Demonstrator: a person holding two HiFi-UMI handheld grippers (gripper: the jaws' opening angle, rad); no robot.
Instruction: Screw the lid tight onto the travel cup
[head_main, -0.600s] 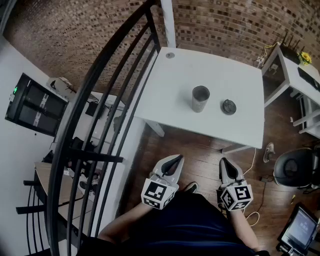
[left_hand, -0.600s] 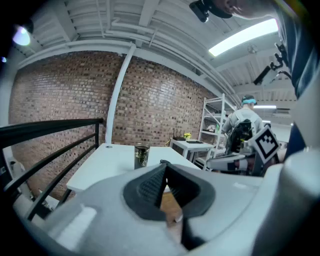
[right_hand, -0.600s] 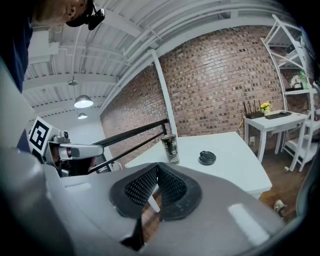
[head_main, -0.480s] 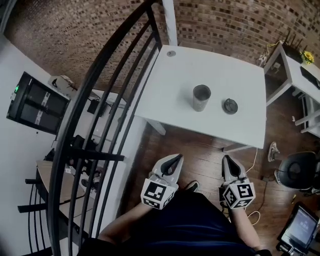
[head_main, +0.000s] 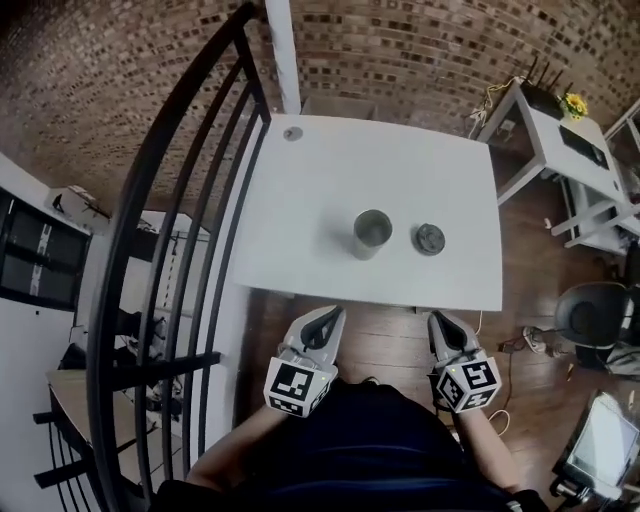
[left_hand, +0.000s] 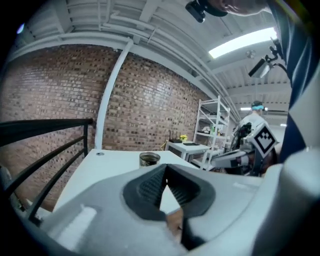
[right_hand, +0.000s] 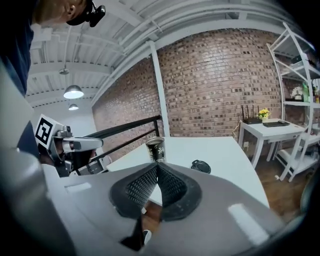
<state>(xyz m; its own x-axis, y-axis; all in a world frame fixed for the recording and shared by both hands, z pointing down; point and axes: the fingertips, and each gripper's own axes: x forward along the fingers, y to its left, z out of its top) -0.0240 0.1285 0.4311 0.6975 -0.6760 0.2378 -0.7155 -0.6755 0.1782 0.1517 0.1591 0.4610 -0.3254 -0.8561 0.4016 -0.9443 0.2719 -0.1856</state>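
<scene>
An open metal travel cup (head_main: 371, 234) stands upright on the white table (head_main: 300, 200), near its front edge. Its dark round lid (head_main: 430, 239) lies flat on the table just right of the cup, apart from it. Both grippers hang in front of the table, over the wooden floor, short of the table edge. My left gripper (head_main: 331, 316) is shut and holds nothing. My right gripper (head_main: 436, 320) is likewise shut and empty. The cup (left_hand: 149, 159) shows beyond the left jaws. Past the right jaws I see the cup (right_hand: 156, 149) and the lid (right_hand: 201, 166).
A black metal railing (head_main: 170, 200) runs along the table's left side. A small round disc (head_main: 292, 133) lies at the table's far left corner. A second white table (head_main: 560, 130) stands to the right, with an office chair (head_main: 590, 320) below it. A brick wall is behind.
The head view has shifted: the table, cup and lid now sit lower and more to the left in the picture, closer to the grippers. Both grippers stay shut.
</scene>
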